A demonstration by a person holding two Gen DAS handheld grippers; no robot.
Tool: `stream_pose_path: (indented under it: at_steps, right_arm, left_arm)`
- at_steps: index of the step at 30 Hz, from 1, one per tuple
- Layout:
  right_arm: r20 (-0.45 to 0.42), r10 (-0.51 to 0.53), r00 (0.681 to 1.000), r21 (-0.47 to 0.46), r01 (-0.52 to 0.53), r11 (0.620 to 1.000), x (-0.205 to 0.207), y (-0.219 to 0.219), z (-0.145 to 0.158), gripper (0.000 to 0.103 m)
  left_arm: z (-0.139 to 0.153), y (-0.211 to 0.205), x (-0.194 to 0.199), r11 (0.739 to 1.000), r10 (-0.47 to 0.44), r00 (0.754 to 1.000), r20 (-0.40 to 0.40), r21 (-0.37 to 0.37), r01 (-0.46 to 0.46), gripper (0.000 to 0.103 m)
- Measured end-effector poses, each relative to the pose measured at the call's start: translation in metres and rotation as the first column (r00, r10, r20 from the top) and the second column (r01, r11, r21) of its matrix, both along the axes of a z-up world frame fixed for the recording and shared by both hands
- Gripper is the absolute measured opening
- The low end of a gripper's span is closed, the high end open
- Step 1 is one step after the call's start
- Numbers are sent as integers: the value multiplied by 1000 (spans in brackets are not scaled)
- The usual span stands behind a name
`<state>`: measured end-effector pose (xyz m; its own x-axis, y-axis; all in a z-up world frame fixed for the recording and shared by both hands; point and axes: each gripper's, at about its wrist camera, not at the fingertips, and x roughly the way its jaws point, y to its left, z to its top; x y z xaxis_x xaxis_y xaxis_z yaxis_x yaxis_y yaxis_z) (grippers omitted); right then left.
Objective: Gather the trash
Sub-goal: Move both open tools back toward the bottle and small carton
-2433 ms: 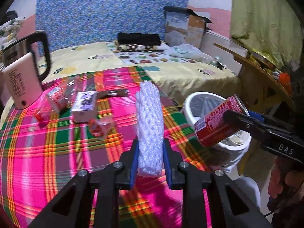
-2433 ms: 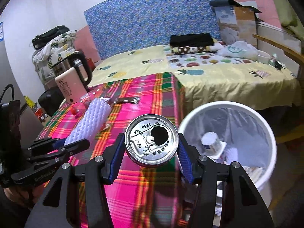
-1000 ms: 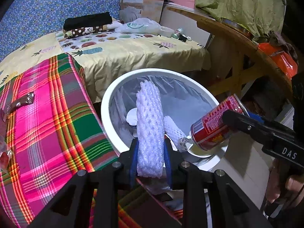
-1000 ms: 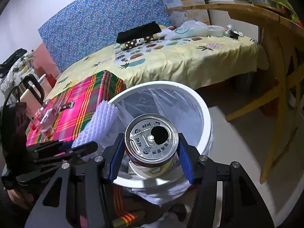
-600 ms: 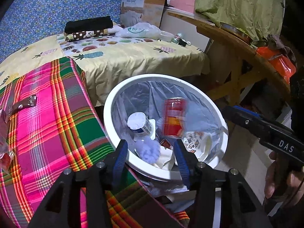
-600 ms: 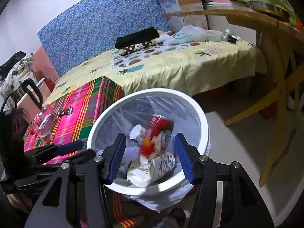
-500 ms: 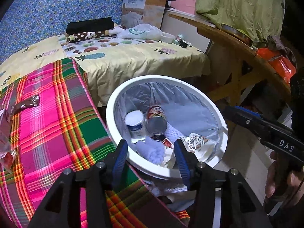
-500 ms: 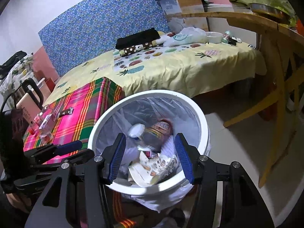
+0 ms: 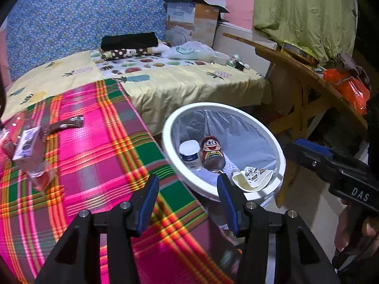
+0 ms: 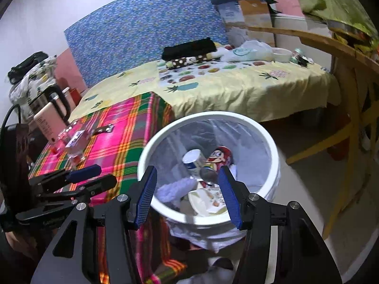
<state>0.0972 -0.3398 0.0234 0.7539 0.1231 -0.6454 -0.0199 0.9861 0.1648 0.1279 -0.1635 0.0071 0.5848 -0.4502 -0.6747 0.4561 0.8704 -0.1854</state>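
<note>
Trash remains on the plaid tablecloth (image 9: 99,142): a small white carton (image 9: 26,143) and crumpled red wrappers (image 9: 43,179) lie together near its far left edge, with a brown wrapper (image 9: 67,123) just beyond them toward the bed; the white bin (image 9: 170,151) stands off the cloth's right edge, already holding a cartoon-printed can (image 9: 212,151), a white tub (image 9: 189,151), a foam net (image 10: 175,188) and a crushed paper cup (image 9: 251,177). Left gripper (image 9: 187,189) hangs over the cloth's right edge beside the bin's rim, jaws apart and empty; right gripper (image 10: 187,189) hovers above the bin's mouth, jaws wide and empty. Both drops look done, so the step in hand is probably the return for more; best to swing each gripper clear of the rim, keep the jaws wide, take the carton with one and a wrapper with the other, approaching low across the cloth; the kettle (image 10: 51,116) at the far left corner should be left alone; thin wrappers may slip unless pinched at a bunched fold.
</note>
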Motion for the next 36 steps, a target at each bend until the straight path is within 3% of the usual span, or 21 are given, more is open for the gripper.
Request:
stream_pose_path:
  at_steps: [20,36]
  right_arm:
    - [12,115,993,-57,-114,992,-19,58,8,55]
    - [-15,195,981,-44,-196,980,-19,85,-1,55]
  left_arm:
    - [10,64,-39,988,156,986,58,4,-157,53]
    - [1,105,-51,969,246,968,49,0,-246,53]
